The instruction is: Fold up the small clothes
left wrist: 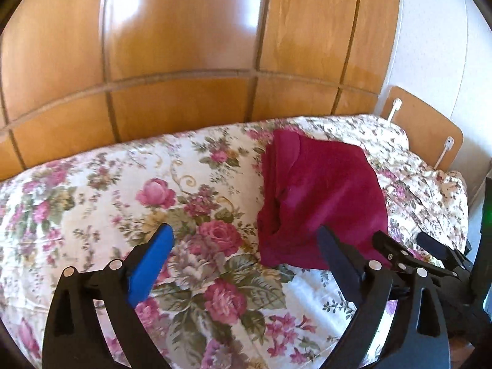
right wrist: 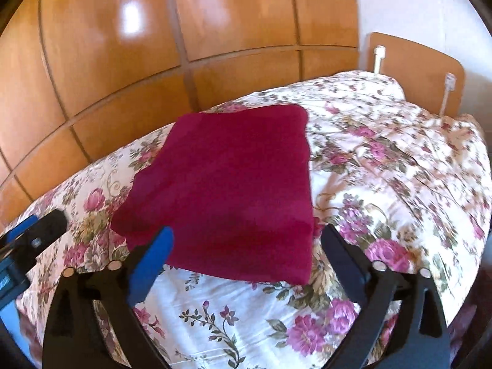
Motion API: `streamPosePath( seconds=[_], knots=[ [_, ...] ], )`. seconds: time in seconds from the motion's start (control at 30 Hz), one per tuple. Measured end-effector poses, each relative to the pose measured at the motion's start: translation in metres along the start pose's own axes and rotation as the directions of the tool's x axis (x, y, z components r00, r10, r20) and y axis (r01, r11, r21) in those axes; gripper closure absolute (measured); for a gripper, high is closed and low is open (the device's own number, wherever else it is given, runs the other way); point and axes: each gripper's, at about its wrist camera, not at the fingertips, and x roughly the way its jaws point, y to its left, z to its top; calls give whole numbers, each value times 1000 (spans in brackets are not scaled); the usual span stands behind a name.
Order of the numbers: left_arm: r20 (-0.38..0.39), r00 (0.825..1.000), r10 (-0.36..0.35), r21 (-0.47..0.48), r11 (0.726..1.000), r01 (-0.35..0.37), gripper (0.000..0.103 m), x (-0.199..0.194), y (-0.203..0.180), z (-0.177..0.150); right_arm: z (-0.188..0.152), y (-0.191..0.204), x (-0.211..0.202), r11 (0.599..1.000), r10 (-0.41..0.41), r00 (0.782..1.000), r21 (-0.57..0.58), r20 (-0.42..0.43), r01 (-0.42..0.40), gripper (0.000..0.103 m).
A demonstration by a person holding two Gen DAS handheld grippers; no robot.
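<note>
A dark red garment [right wrist: 227, 190] lies folded into a rough rectangle on a floral bedspread [right wrist: 384, 160], toward the far side of the bed near the wooden wardrobe [right wrist: 123, 46]. In the left view its left edge shows stacked layers of cloth, and its near corner sits just ahead of that tool's right finger.

The left gripper [left wrist: 246, 252] hovers above the bedspread with its 2 fingers spread wide and nothing between them; the garment [left wrist: 319, 200] lies ahead and to its right. The right gripper [right wrist: 246, 255] is also spread wide and holds nothing, with the garment's near edge lying between and just beyond its fingertips. Whether either tool touches the cloth cannot be told.

The 2 tools are close together: each shows at the edge of the other's view. A wooden headboard [right wrist: 415, 70] stands at the bed's right end.
</note>
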Motion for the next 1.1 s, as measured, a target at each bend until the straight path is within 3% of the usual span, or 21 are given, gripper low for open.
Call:
streamPosePath(
  seconds=[0.27, 0.43, 0.77, 1.1],
  knots=[
    [64, 995, 73, -7, 997, -73, 4, -32, 8, -4, -8, 16, -21, 994, -79, 995, -65, 65, 83, 2],
    [65, 995, 69, -43, 997, -66, 4, -40, 15, -8, -12, 29, -25, 993, -65, 996, -90, 68, 71, 2],
    [101, 987, 125, -28, 992, -123, 4, -50, 13, -13, -10, 32, -36, 994, -75, 992, -71, 100, 82, 2],
    [100, 986, 134, -40, 991, -130, 4, -50, 13, -13, -10, 33, -39, 993, -79, 991, -74, 110, 87, 2]
  ],
)
